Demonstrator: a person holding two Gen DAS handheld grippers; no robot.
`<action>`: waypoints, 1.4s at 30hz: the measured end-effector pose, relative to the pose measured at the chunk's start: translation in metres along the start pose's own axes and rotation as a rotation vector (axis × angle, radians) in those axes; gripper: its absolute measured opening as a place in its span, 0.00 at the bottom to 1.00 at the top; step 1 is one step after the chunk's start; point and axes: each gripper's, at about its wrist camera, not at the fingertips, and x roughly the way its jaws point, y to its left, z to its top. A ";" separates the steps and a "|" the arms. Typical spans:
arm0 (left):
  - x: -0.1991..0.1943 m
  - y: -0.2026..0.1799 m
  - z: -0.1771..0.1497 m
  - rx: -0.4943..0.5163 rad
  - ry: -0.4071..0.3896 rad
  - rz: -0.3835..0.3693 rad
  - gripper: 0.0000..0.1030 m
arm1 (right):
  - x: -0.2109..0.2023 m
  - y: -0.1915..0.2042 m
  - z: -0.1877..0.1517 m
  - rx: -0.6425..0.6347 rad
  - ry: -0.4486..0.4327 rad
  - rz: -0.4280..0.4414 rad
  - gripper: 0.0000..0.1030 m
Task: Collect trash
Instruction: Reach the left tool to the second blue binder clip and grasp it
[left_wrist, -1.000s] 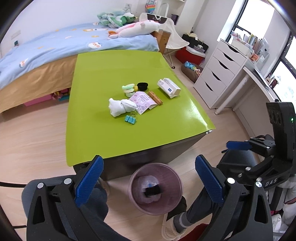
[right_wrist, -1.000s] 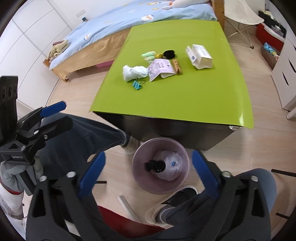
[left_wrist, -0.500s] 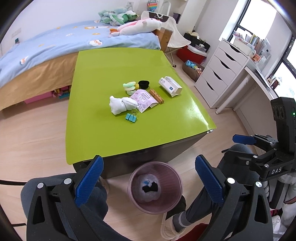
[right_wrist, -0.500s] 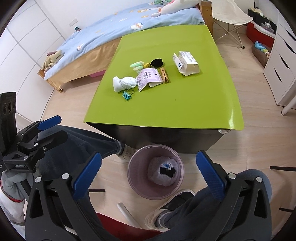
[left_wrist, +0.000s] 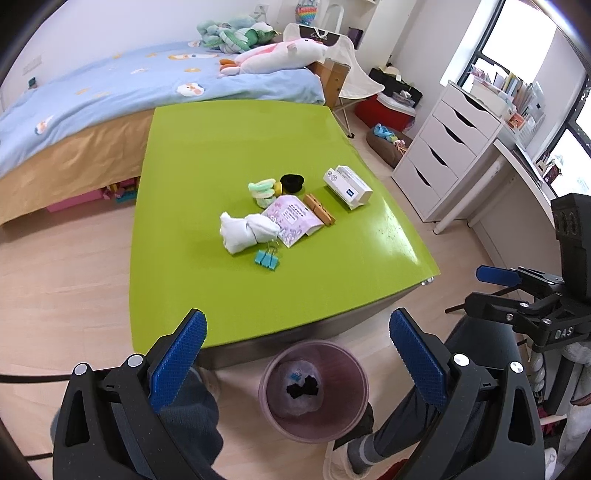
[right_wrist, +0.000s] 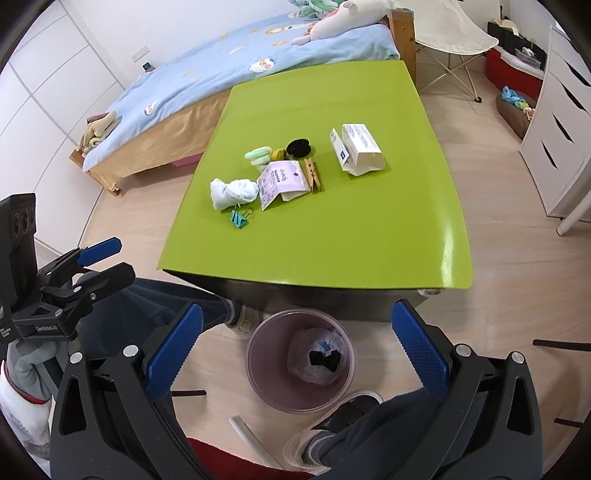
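A pink trash bin (left_wrist: 354, 358) stands on the floor by the green table's (left_wrist: 221, 147) near edge, with a crumpled bag and a black item inside; it also shows in the right wrist view (right_wrist: 258, 354). On the table lie a white wad (left_wrist: 245, 229), teal binder clips (left_wrist: 266, 258), a pink packet (left_wrist: 291, 218), wooden clothespins (left_wrist: 319, 208), a white box (left_wrist: 347, 186), a black hair tie (left_wrist: 291, 182) and green rolls (left_wrist: 261, 190). My left gripper (left_wrist: 297, 356) is open and empty above the bin. My right gripper (right_wrist: 297, 345) is open and empty, also above the bin.
A bed (left_wrist: 92, 99) runs along the table's far side. A white drawer unit (left_wrist: 447, 147) and desk stand to the right. A folding chair (right_wrist: 450, 37) and a red box (right_wrist: 513, 70) sit at the back. The person's legs flank the bin.
Both grippers have risen and drawn back from the bin, so the table looks closer in view. Both stay open and empty.
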 end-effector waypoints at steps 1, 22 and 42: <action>0.003 0.001 0.003 0.001 0.004 0.000 0.93 | 0.001 0.000 0.002 0.001 0.000 0.001 0.97; 0.108 0.018 0.035 0.039 0.185 -0.034 0.93 | 0.010 -0.006 0.011 0.023 0.011 0.002 0.97; 0.141 0.019 0.039 0.115 0.201 0.029 0.44 | 0.019 -0.012 0.010 0.034 0.030 -0.020 0.97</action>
